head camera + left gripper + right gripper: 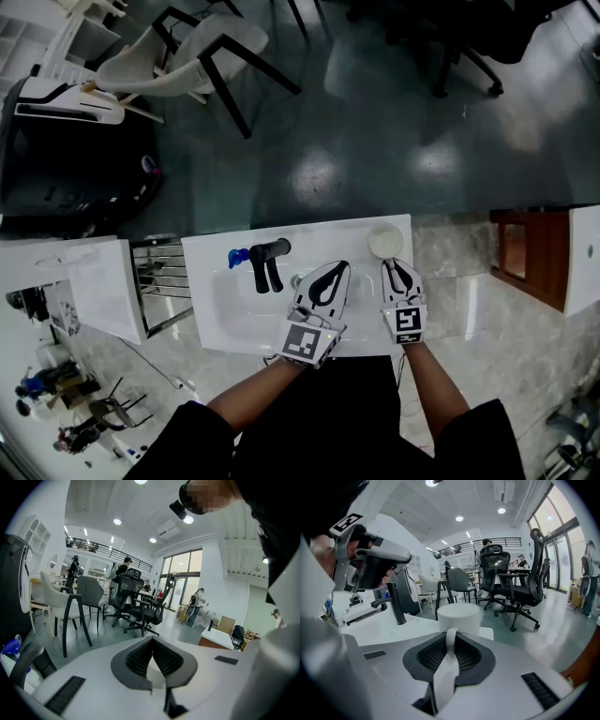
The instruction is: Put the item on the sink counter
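The sink counter (208,317) is smooth, glossy white, the faucet (269,251) matt black. The mug (458,616) looks matt white (ceramic or plastic, unclear), and the floor (375,122) shines with bright reflections.

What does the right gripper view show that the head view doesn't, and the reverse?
Only the right gripper view: the right gripper shut on the white mug's handle, and ceiling lights. Only the head view: the sink basin, the metal rack at its left, the person's forearms. Both: the mug at the counter's far right corner, the black faucet, the left gripper, office chairs.
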The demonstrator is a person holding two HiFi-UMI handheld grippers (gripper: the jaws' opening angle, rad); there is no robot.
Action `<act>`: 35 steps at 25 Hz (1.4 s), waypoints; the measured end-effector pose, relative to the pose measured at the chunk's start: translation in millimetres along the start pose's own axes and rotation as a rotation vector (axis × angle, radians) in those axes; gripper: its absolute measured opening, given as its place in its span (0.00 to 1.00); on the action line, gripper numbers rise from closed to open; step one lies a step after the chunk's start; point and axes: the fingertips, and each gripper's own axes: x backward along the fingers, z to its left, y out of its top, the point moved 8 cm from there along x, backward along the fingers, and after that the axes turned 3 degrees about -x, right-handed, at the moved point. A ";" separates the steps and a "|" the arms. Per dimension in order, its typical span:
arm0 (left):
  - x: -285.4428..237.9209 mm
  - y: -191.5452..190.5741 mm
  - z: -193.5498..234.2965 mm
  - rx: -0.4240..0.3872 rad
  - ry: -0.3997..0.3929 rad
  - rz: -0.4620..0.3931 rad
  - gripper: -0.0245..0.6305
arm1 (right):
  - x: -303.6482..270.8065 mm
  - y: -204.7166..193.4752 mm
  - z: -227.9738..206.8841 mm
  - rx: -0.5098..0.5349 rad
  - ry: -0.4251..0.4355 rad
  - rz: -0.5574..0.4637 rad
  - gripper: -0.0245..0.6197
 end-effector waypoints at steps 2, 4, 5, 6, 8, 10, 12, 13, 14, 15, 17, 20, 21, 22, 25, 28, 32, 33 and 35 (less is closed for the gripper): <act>0.5 -1.9 -2.1 0.001 -0.009 0.001 0.06 | -0.4 -4.1 0.8 0.004 -0.002 0.010 0.13; 1.8 -4.1 -3.3 0.002 -0.009 -0.001 0.06 | -0.4 -6.8 1.7 0.002 -0.004 0.016 0.13; 2.7 -4.9 -3.5 0.000 -0.008 -0.002 0.06 | -0.5 -7.3 2.1 0.000 -0.005 0.018 0.13; 3.7 -5.1 -3.8 -0.002 -0.008 -0.001 0.06 | -0.6 -7.5 2.5 -0.002 -0.006 0.019 0.13; 6.3 -4.6 -5.0 0.001 -0.008 -0.004 0.06 | -0.7 -7.7 4.3 -0.006 -0.001 0.020 0.13; 9.4 -4.2 -6.1 0.004 -0.008 -0.012 0.06 | -0.5 -7.3 7.3 -0.011 0.010 0.022 0.13; 13.3 -4.0 -6.5 0.006 -0.007 -0.018 0.06 | -0.5 -7.2 9.7 -0.015 0.014 0.030 0.13; 15.4 -3.7 -6.7 0.007 -0.006 -0.020 0.06 | -0.6 -7.9 10.7 -0.019 0.014 0.036 0.15; 17.6 -3.6 -6.8 0.004 -0.005 -0.020 0.06 | -0.6 -8.7 11.7 -0.023 0.014 0.040 0.18; 20.0 -4.1 -7.1 -0.003 -0.005 -0.018 0.06 | -0.1 -8.8 12.8 -0.029 0.012 0.045 0.21; 25.0 -4.7 -8.7 -0.009 -0.005 -0.015 0.06 | 3.0 -7.4 14.7 -0.044 0.000 0.052 0.25; 34.1 -5.0 -12.3 -0.008 -0.007 -0.022 0.06 | 12.8 -7.4 15.4 -0.050 -0.036 0.051 0.28; 37.8 -5.0 -13.4 -0.007 -0.007 -0.025 0.06 | 17.2 -8.0 15.2 -0.050 -0.052 0.048 0.28; 42.0 -4.6 -14.5 -0.006 -0.008 -0.029 0.06 | 21.9 -9.3 14.7 -0.052 -0.069 0.045 0.29; 57.6 -2.6 -18.2 -0.009 -0.012 -0.045 0.06 | 36.4 -11.1 17.2 -0.078 -0.106 0.047 0.30; 75.8 -1.1 -22.5 -0.010 -0.015 -0.059 0.06 | 50.9 -8.7 25.8 -0.080 -0.128 0.041 0.30; 104.8 0.7 -26.0 -0.018 -0.014 -0.062 0.06 | 71.5 0.5 45.2 -0.075 -0.146 0.007 0.30; 113.1 0.9 -25.9 -0.017 -0.012 -0.058 0.06 | 76.3 3.5 52.2 -0.076 -0.145 -0.001 0.30; 131.2 1.7 -25.8 -0.016 -0.010 -0.052 0.06 | 86.7 9.0 67.5 -0.084 -0.141 -0.018 0.30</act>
